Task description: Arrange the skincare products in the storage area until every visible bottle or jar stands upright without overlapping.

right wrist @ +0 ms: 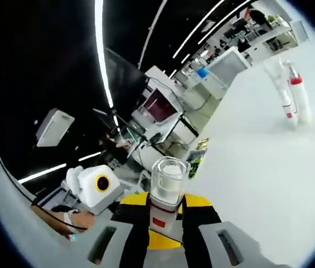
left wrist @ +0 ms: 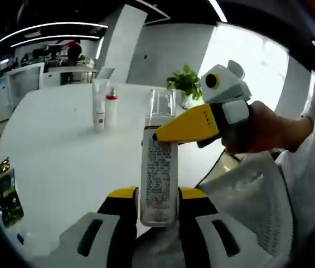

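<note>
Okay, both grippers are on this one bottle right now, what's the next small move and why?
Probably carry the bottle forward and stand it on the white table beside the white tube and the red-capped bottle, leaving a gap. The left gripper clamps its lower body and the right gripper pinches below the clear cap, so it is held above the table, while those two already stand upright.

White table (left wrist: pixel 57 162), potted green plant (left wrist: pixel 185 84) at its far edge, ceiling light strips (right wrist: pixel 98 50) overhead
</note>
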